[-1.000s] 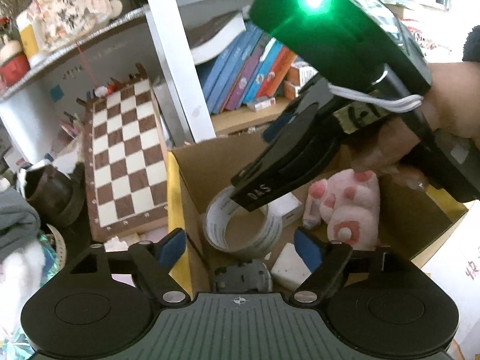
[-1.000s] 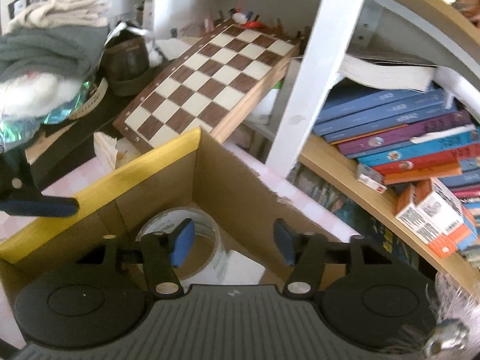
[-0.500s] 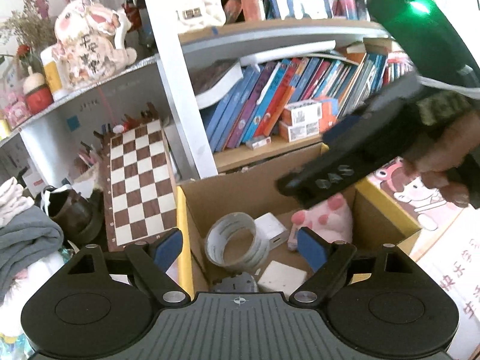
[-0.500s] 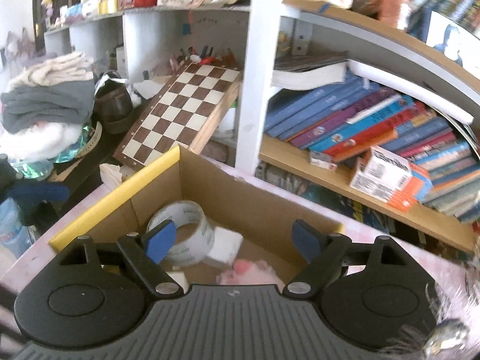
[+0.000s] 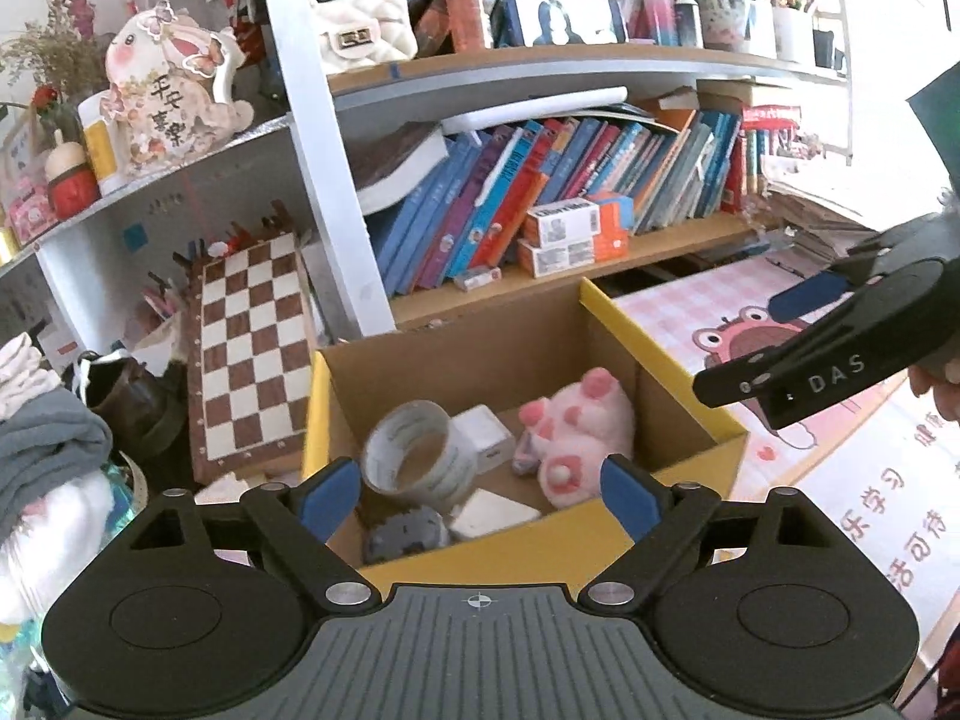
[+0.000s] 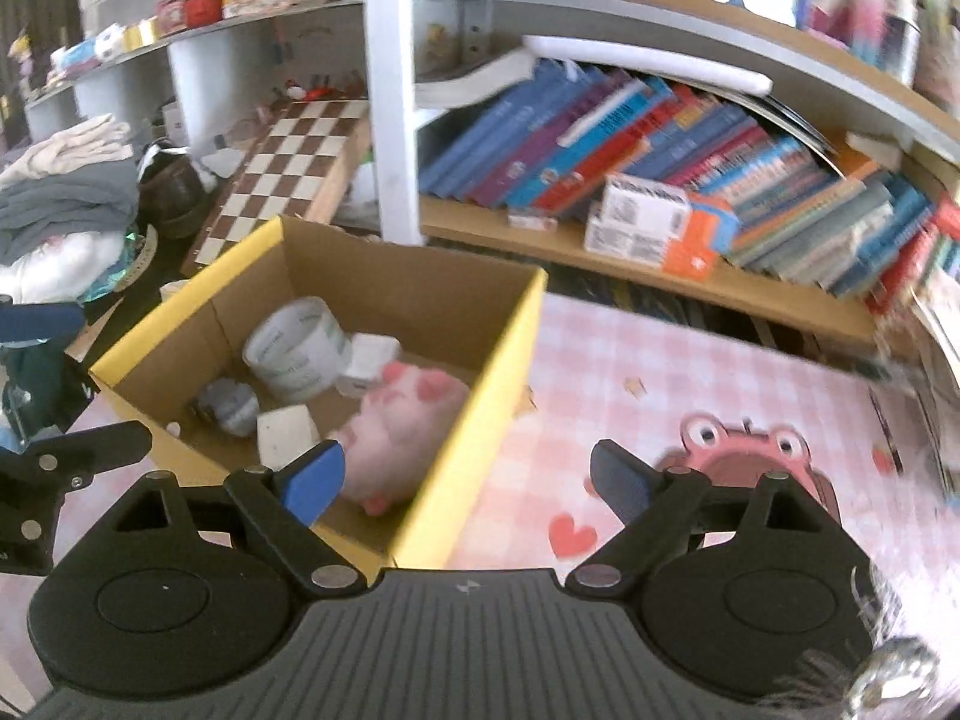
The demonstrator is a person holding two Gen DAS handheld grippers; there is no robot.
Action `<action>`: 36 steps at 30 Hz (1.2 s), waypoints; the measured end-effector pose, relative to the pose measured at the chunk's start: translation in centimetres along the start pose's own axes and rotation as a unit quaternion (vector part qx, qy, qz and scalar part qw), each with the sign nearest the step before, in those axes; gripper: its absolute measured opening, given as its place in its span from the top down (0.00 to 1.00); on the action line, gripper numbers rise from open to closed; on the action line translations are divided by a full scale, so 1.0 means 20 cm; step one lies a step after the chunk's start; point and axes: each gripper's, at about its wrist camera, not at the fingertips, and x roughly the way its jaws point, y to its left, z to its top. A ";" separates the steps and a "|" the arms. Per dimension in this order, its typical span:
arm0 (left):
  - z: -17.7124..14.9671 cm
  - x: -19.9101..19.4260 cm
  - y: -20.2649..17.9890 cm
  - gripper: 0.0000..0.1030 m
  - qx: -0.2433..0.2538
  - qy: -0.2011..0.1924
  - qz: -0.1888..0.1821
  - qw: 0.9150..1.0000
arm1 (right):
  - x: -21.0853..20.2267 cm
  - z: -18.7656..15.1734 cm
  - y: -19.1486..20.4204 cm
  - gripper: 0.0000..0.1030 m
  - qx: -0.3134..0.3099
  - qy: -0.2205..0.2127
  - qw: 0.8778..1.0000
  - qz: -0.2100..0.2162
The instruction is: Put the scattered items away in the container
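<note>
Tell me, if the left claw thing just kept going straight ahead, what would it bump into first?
Probably the tape roll lying inside the cardboard box. The left gripper is open and aimed down into the box, though its near wall sits close below that line, so depth is uncertain.

Both views daylit and bright; light comes in from the upper right. Left wrist view: upper right corner blown out to white, glare washing over the pink mat (image 5: 852, 468). Focus decent mid-frame, book spines (image 5: 540, 180) readable as shapes. Heavy fisheye: the white shelf post (image 5: 318, 138) bows, black vignette in the corners. Right wrist view: motion blur throughout, worst at the right edge, where the books (image 6: 840, 204) smear. Cardboard box (image 6: 516, 354) interior sits in soft shadow.
</note>
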 end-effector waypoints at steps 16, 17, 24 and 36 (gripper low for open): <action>-0.03 -0.02 -0.16 0.12 -0.051 0.017 -0.001 0.999 | -0.15 -0.30 -0.19 0.04 0.070 0.021 0.996 -0.058; -0.03 -0.02 -0.18 0.12 -0.051 0.018 -0.002 0.999 | -0.16 -0.31 -0.19 0.04 0.071 0.021 0.995 -0.062; -0.04 -0.01 -0.27 0.09 -0.037 0.032 -0.004 0.999 | -0.20 -0.39 -0.20 0.03 0.066 0.018 0.994 -0.081; -0.09 -0.01 -0.37 0.07 -0.041 0.056 0.003 0.998 | -0.23 -0.43 -0.20 0.00 0.058 0.024 0.995 -0.080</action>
